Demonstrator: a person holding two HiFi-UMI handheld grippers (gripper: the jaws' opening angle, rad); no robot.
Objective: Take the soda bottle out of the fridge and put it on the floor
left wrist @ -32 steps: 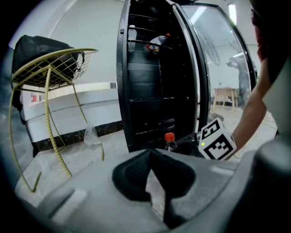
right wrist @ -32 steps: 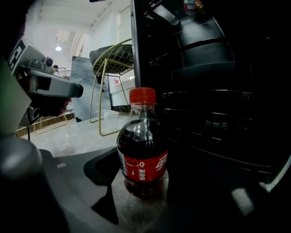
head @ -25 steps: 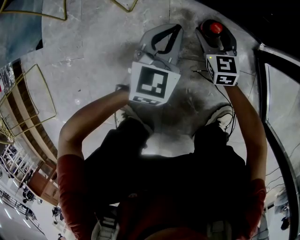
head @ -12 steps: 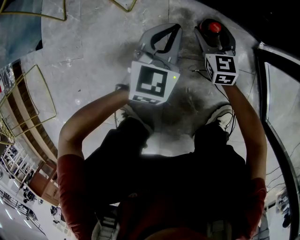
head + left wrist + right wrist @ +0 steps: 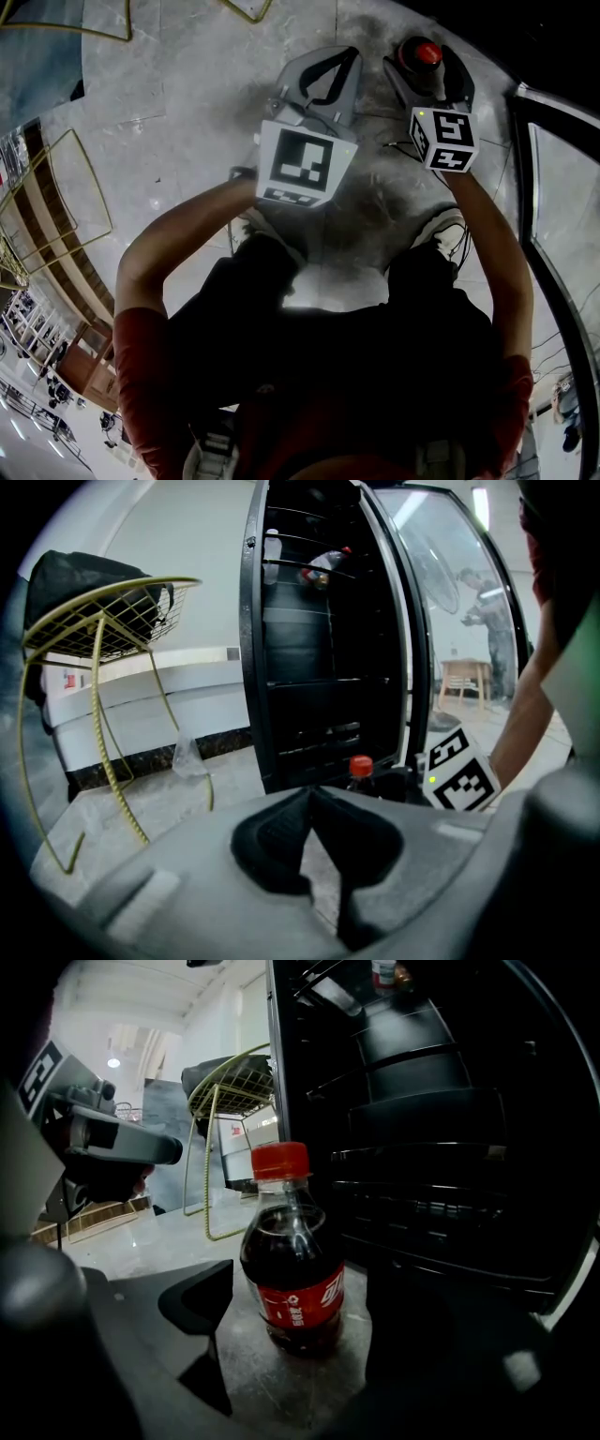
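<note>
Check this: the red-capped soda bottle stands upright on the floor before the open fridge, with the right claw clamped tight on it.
The right claw is not clamped: its jaws have just been opening and stand apart, clear of the soda bottle between them, as the right gripper view shows. The rest holds: upright on the floor before the open fridge.

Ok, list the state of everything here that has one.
Red-capped plastic cola bottle: capped, upright on the floor.
Black fridge with glass door: door open.
Right gripper: open, jaws have just been opening, bottle between them, not gripped.
Left gripper: shut, empty.
</note>
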